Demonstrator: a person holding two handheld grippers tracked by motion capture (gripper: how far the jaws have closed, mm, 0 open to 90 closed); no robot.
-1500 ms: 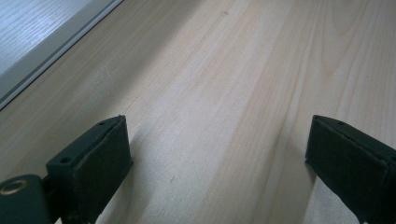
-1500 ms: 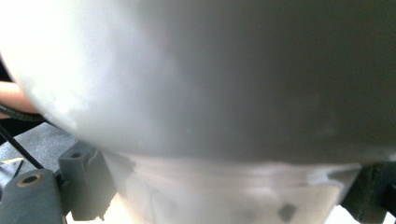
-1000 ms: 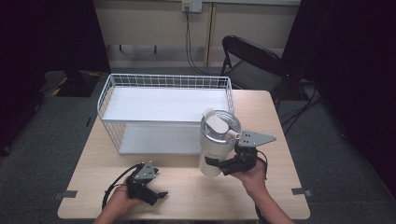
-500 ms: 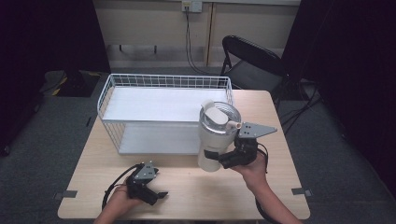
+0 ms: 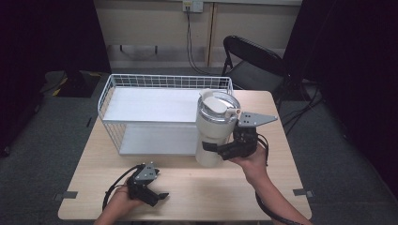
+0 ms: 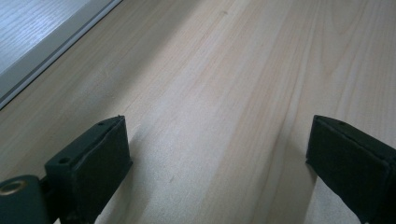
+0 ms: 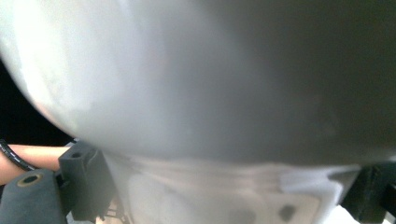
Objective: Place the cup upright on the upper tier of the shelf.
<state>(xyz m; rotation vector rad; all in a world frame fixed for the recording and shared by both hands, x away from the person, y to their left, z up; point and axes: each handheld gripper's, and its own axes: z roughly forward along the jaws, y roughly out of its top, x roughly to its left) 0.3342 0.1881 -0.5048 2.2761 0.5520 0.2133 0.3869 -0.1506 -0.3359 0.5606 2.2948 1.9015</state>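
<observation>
White lidded tumbler (image 5: pixel 214 126) – pinched by right hand-held gripper (image 5: pixel 220 150) beside wire basket (image 5: pixel 112 89), left hand-held gripper (image 5: pixel 157 197) spread, resting on table (image 5: pixel 206 187).

Grey carpet (image 5: pixel 47 140), beige back wall (image 5: pixel 150 23), black folding chair (image 5: pixel 251 63) behind light wooden table (image 5: pixel 277 154).

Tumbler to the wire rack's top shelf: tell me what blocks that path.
Nothing visible blocks it. The right gripper holds the white tumbler at the wire rack's front right corner, and the top shelf beside it lies bare. The left gripper rests low on the table, well aside.
</observation>
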